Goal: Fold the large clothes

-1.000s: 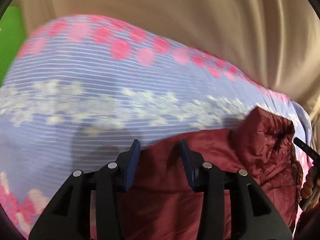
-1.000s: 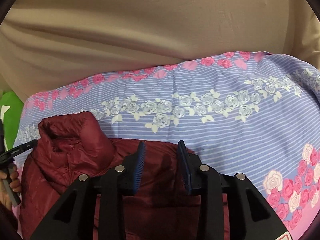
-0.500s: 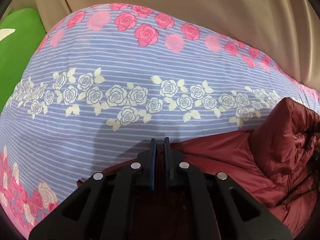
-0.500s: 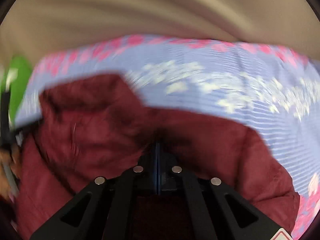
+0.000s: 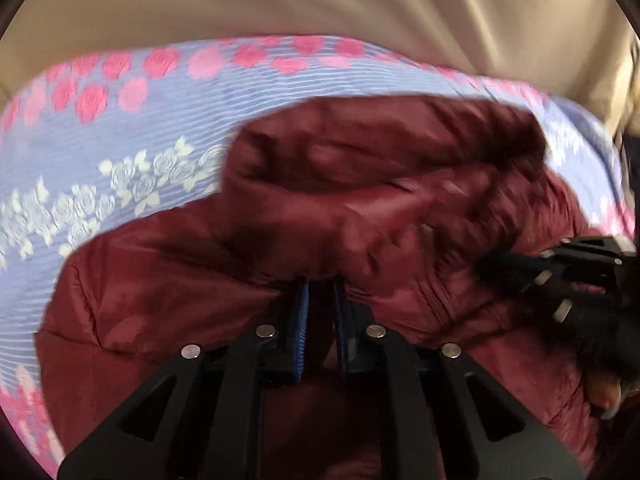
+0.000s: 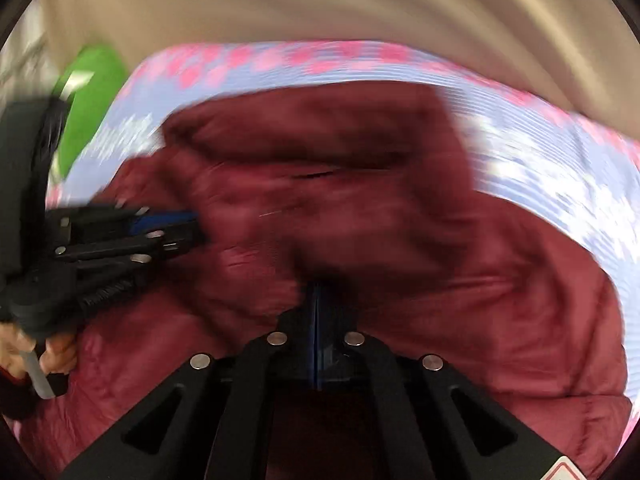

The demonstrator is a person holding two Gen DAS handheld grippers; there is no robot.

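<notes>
Grippers level, gripping jacket.

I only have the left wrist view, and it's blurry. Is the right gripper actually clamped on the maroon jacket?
Observer: Yes. In its own view the right gripper has its fingers pressed together on the maroon puffer jacket.
Operator: Anything on the far left I can't see?
Observer: A green object beside the floral bedsheet.
Operator: And my left gripper from over there?
Observer: The left gripper bites the jacket's left side, blue pad showing.
</notes>
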